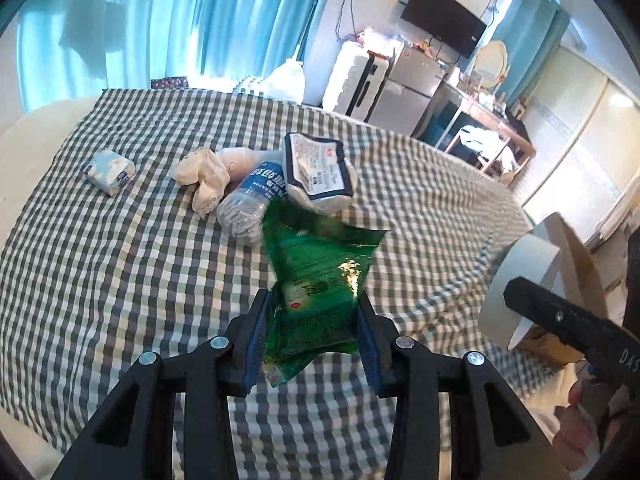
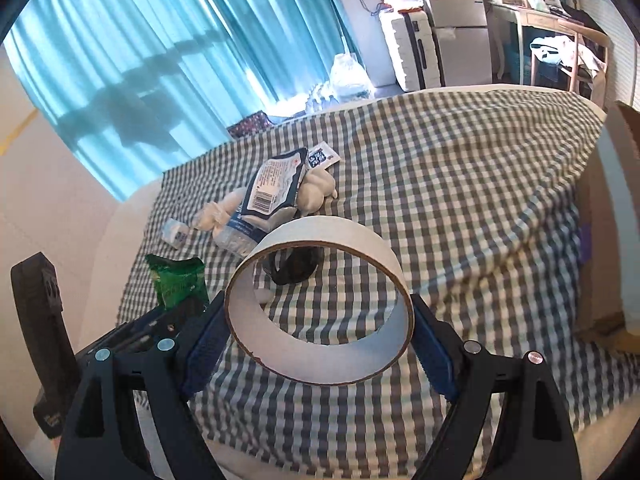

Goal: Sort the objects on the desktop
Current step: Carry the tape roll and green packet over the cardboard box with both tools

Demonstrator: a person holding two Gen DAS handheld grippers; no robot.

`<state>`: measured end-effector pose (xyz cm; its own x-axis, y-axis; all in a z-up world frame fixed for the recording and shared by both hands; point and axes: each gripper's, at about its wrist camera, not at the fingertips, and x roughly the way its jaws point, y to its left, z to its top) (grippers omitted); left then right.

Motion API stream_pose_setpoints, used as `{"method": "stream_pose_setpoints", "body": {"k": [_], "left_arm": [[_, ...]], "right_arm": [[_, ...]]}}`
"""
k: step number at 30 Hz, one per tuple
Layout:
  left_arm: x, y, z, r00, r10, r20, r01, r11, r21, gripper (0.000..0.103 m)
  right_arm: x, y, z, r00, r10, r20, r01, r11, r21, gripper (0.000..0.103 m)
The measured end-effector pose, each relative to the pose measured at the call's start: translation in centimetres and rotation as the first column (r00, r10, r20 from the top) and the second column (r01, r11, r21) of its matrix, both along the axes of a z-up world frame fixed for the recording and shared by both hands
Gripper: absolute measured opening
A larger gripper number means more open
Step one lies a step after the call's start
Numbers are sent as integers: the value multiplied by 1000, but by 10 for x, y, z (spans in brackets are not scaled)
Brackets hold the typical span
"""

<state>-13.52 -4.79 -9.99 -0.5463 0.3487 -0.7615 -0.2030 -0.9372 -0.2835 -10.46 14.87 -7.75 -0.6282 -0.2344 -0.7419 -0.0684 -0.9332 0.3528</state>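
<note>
A: What do the left tongs (image 1: 312, 340) have?

B: A green foil packet (image 1: 316, 276), pinched between both blue pads and lifted above the checked bedspread (image 1: 120, 280). Its print is blurred and its lower end is tucked behind the pads.

A: And the right tongs (image 2: 320, 334)?

B: Spread wide and clamped on a white tape roll (image 2: 320, 308), hole facing the camera, also off the bed. Through the hole there is a dark object I cannot identify.

A: What lies on the bed?

B: Near the middle, 1 heap: a clear water bottle (image 1: 250, 204) under a white pack with a dark border (image 1: 318, 172), and a cream cloth (image 1: 202, 176). A small tissue pack (image 1: 110, 170) sits apart toward the left edge. At the right edge, cardboard (image 2: 608, 216) is cut off.
</note>
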Motion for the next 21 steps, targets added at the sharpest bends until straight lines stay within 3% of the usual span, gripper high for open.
{"method": "stream_pose_setpoints", "body": {"k": [11,14,21], "left_arm": [[30,-10,18,999,18,-35,-18,1000,-12,37],[34,-9,23,999,12,-47,-13,1000,-18,31],[42,4,52,996,-8,-92,6,1000,-21,31]], "right_arm": [[36,16,25,999,-24,-45,22,999,-44,84],[39,17,30,998,-24,-55,22,999,-38,84],[50,19,50,996,-17,-87,14,999,-35,84]]}}
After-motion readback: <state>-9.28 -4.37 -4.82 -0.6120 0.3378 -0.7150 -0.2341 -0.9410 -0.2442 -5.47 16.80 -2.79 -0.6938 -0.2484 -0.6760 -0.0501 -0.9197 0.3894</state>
